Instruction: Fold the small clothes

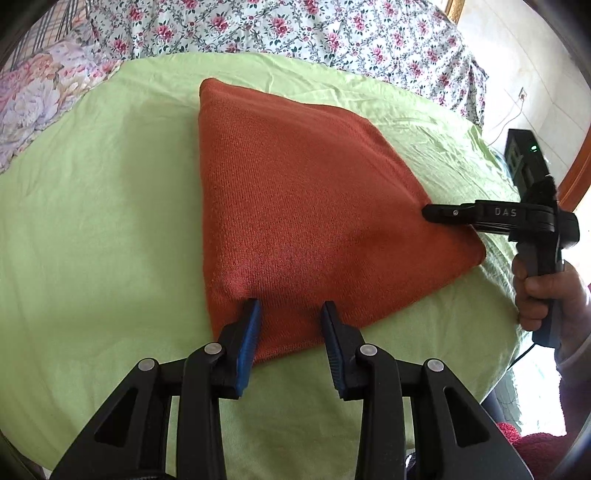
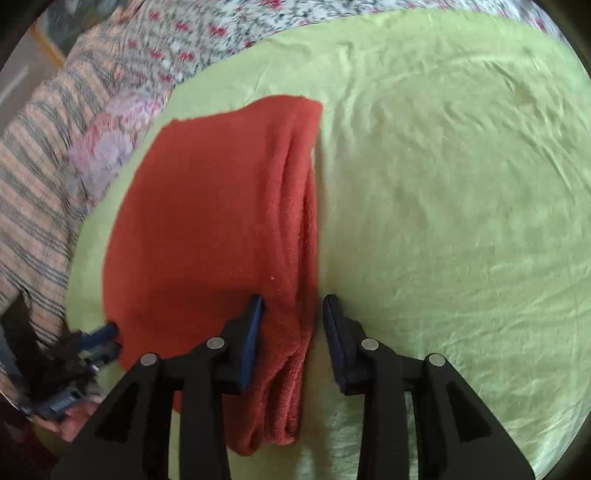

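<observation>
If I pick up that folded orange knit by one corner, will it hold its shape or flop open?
The folded orange knit will probably flop: it is soft knitted fabric with loose, rounded layers stacked along one edge. Lifted by a corner, those layers would likely slide apart and unfold. It looks unlikely to slip on the green sheet, since both surfaces are cloth, and a push might wrinkle it instead.

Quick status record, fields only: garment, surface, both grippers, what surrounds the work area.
garment: orange knit piece, folded flat, layered edges stacked along one side
surface: light green sheet, wrinkled
left gripper: jaws open, tips over the garment's near edge, nothing pinched
right gripper: jaws open, straddling the layered edge, pads not pressing it
right hand: wrapped round the gripper handle
surroundings: floral bedding behind the sheet, striped cloth at one side
</observation>
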